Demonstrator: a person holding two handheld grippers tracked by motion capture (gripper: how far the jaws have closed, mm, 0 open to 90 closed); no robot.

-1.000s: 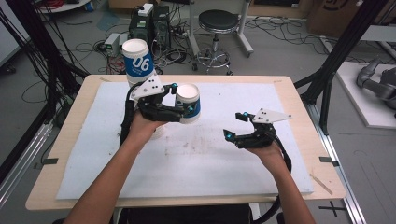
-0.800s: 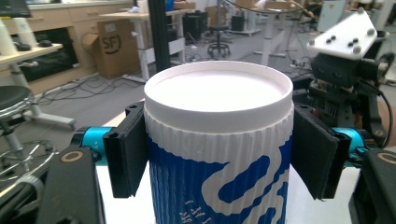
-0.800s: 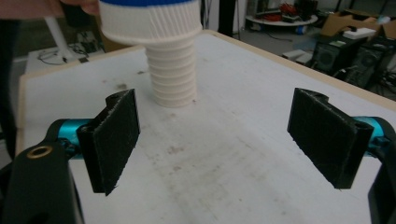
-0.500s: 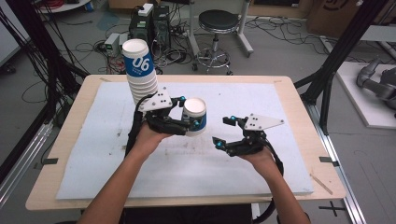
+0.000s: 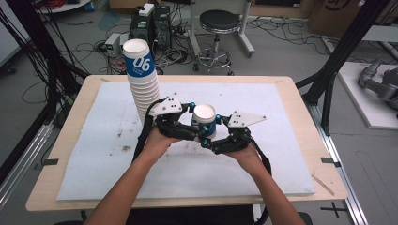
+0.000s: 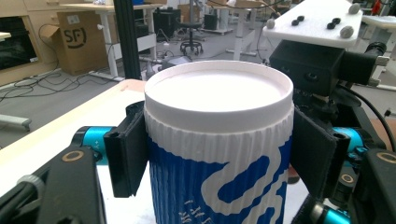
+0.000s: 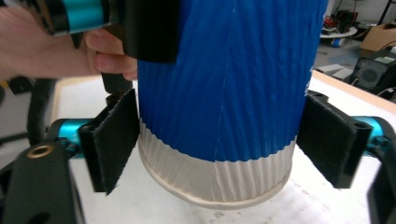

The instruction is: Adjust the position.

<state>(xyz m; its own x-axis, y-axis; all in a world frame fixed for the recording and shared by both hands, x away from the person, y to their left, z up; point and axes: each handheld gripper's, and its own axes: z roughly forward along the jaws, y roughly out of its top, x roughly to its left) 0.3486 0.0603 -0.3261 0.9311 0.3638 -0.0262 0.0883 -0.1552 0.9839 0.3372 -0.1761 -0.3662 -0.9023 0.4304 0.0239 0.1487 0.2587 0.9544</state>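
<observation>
A tall cup stack (image 5: 142, 83) stands at the far left of the mat (image 5: 103, 140), just behind the left gripper (image 5: 193, 123). That gripper is clenched on the cup (image 5: 205, 120): in the left gripper view its pads (image 6: 125, 156) press the ribbed blue-and-white wall just under the white lid. The cup is upright, lifted off the mat near the middle. To its right the right gripper (image 5: 210, 138) comes at the cup's lower part; its jaws have just been closing with the cup (image 7: 224, 93) between them. In the right gripper view the left pad (image 7: 112, 140) touches the white base band, while the right pad stands just clear, so this grip is not yet tight
</observation>
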